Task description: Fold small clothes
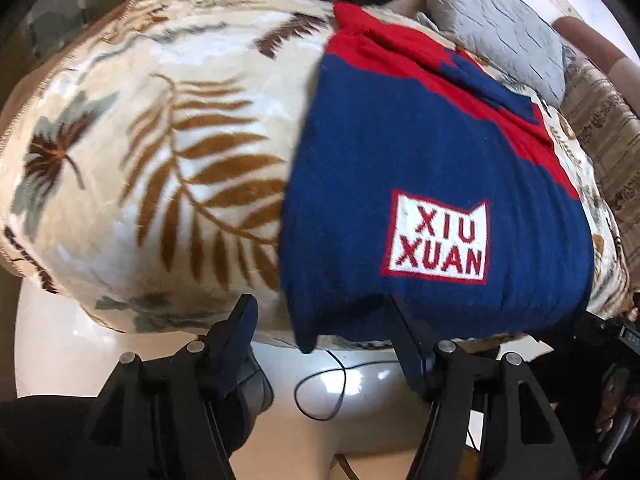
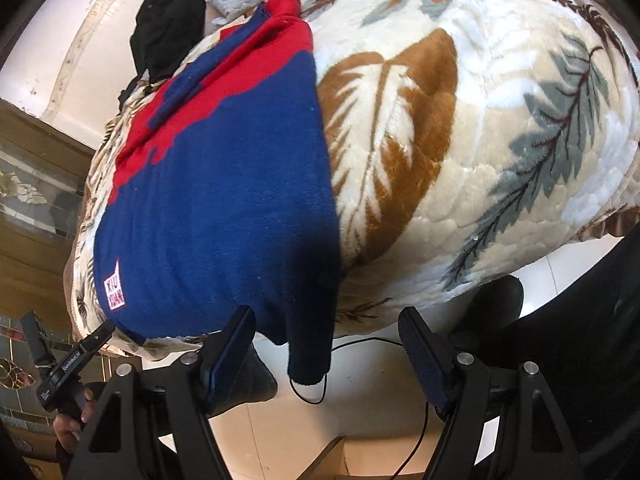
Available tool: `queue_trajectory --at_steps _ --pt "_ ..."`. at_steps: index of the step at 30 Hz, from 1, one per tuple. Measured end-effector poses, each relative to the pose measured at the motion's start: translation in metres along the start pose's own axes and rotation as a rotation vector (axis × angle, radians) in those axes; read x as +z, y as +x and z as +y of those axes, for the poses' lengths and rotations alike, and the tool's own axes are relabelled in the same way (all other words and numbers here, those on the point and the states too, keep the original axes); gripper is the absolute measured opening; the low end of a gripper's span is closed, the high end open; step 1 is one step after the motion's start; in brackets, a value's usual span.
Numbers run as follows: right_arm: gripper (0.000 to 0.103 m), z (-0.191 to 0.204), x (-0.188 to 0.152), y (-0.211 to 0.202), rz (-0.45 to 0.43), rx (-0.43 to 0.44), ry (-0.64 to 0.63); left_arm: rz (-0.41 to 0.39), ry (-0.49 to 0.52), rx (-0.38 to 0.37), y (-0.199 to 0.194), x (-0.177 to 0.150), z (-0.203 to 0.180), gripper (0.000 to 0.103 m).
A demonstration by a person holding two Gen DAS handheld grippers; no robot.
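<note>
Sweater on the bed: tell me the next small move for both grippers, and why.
Probably ease both grippers forward and close them on the sweater's near hem. The left gripper and right gripper stand open at its two bottom corners, gripping nothing yet.

Leaf-print blanket (image 1: 160, 152), white floor (image 2: 360, 408)

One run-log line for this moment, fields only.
garment: blue and red sweater flat on leaf-print blanket | left gripper: open at hem corner | right gripper: open at hem corner | fold: not started

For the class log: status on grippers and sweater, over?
Left gripper open at sweater hem. Right gripper open, corner between jaws. Nothing blocking.
</note>
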State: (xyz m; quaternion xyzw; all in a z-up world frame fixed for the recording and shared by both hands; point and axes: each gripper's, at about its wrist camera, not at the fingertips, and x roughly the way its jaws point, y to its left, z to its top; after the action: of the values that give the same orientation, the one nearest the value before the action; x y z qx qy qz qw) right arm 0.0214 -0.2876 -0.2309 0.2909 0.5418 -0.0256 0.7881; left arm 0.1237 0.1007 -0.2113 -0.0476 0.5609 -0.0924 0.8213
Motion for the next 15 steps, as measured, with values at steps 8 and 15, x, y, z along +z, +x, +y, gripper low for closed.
queue_trajectory --at_steps 8,15 --pt "0.077 -0.007 0.004 0.01 0.007 -0.023 0.049 0.018 -0.036 -0.082 0.011 0.002 0.003 0.027" --pt "0.077 0.01 -0.003 0.025 0.014 -0.096 -0.003 0.031 -0.022 -0.064 0.017 0.007 -0.006 0.035"
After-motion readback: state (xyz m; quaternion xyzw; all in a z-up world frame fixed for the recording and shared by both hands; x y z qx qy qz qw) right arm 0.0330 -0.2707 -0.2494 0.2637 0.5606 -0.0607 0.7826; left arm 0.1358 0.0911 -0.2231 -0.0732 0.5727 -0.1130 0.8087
